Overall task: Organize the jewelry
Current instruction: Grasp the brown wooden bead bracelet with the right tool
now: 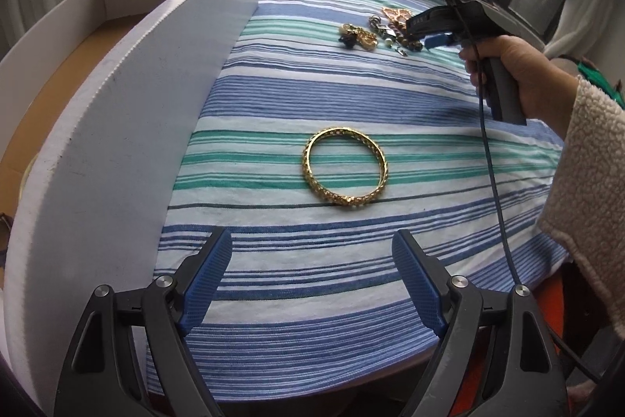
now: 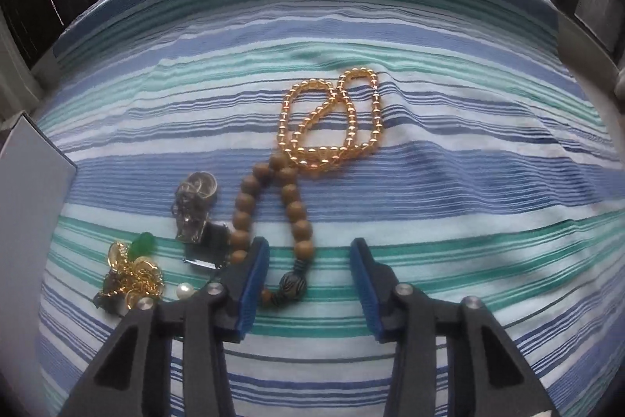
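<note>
A gold bangle (image 1: pixel 344 167) lies flat on the striped cloth, ahead of my open, empty left gripper (image 1: pixel 312 253). A heap of jewelry (image 1: pixel 375 30) lies farther back. My right gripper (image 2: pixel 308 260) is open and empty just above the cloth. Its left finger (image 2: pixel 254 280) covers part of a brown wooden bead bracelet (image 2: pixel 269 206). A golden bead necklace (image 2: pixel 332 120) lies beyond it. To the left are silver rings and a charm (image 2: pixel 195 210), a gold chain cluster with a green stone (image 2: pixel 133 268) and a pearl (image 2: pixel 183 290). The right gripper also shows in the left wrist view (image 1: pixel 425 26), over the heap.
A white-walled cardboard box (image 1: pixel 129 127) stands at the left of the table; its corner shows in the right wrist view (image 2: pixel 31 190). The striped cloth (image 1: pixel 312 85) covers the table. A cable (image 1: pixel 492 182) hangs from the right gripper. Windows lie behind.
</note>
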